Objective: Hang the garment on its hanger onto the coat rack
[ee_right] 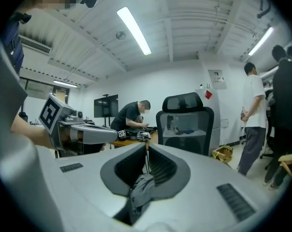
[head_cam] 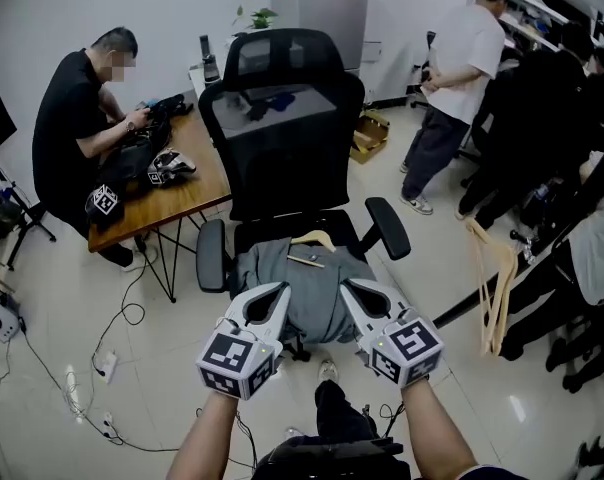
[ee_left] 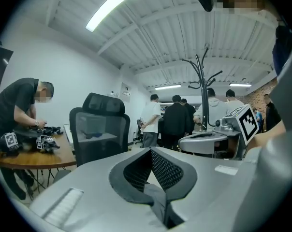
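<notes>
While left gripper (head_cam: pixel 272 303), right gripper (head_cam: pixel 358 300) pinch garment (head_cam: pixel 312 290) — hanger (head_cam: pixel 313 238) end points away.

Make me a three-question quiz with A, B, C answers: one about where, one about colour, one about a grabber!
1. Where does the garment lie? A. on the chair B. on a bed C. in a basket
2. What colour is the garment? A. red B. grey C. yellow
3. The right gripper is: A. open, empty B. shut on the garment C. holding a cup
Answers: 1 A, it drapes over the chair seat; 2 B, grey cloth; 3 B, cloth is pinched between its closed jaws.
</notes>
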Demonstrator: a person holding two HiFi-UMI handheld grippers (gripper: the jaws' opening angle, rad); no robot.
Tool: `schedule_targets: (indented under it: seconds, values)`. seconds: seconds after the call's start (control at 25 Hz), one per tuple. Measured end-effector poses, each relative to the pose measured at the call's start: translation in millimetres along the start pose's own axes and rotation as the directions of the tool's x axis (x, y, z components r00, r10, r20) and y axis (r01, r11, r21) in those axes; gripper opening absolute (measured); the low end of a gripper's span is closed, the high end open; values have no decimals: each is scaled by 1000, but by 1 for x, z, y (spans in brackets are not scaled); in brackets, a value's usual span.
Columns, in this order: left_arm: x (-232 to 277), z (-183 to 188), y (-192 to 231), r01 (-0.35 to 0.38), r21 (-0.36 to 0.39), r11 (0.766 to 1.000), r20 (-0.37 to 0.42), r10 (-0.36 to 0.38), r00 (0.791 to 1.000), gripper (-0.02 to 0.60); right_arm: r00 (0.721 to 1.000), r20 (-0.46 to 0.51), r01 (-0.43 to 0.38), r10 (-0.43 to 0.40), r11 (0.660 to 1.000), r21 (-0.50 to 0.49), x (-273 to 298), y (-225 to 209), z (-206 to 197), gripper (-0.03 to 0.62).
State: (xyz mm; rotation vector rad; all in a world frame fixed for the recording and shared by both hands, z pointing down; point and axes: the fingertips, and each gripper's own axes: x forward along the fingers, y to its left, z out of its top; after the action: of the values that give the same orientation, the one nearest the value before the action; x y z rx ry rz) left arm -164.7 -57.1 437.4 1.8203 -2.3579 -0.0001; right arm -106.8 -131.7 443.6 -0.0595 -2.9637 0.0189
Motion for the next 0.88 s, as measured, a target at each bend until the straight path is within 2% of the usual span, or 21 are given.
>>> schedule_targets:
  seconds: [0.16, 0.52, 0.72, 0.84, 0.88]
  values:
    - [47, -3, 21, -19, 1, 1000, -5, 19, 1000, 0, 1000, -4, -3, 3, 1000, 23, 34, -46, -13, 29]
    - [147, 21, 62, -61, 36, 997, -27, 62, 998, 0, 999, -38, -23, 24, 999, 29, 100, -144, -15, 31]
    - [182, -2, 83, -61, 27, 998, -74, 63, 995, 0, 993, -116, 0, 5, 999, 44, 134, -173, -49, 41]
    - [199, -27, 100, -52, 3, 999, -110, 52, 993, 0, 985, -172, 31, -11, 993, 114, 156, -189, -82, 52]
    - [204, -37, 105, -45, -1, 999, -128, 45, 991, 0, 981, -196, 38, -9, 988, 147, 163, -193, -97, 116]
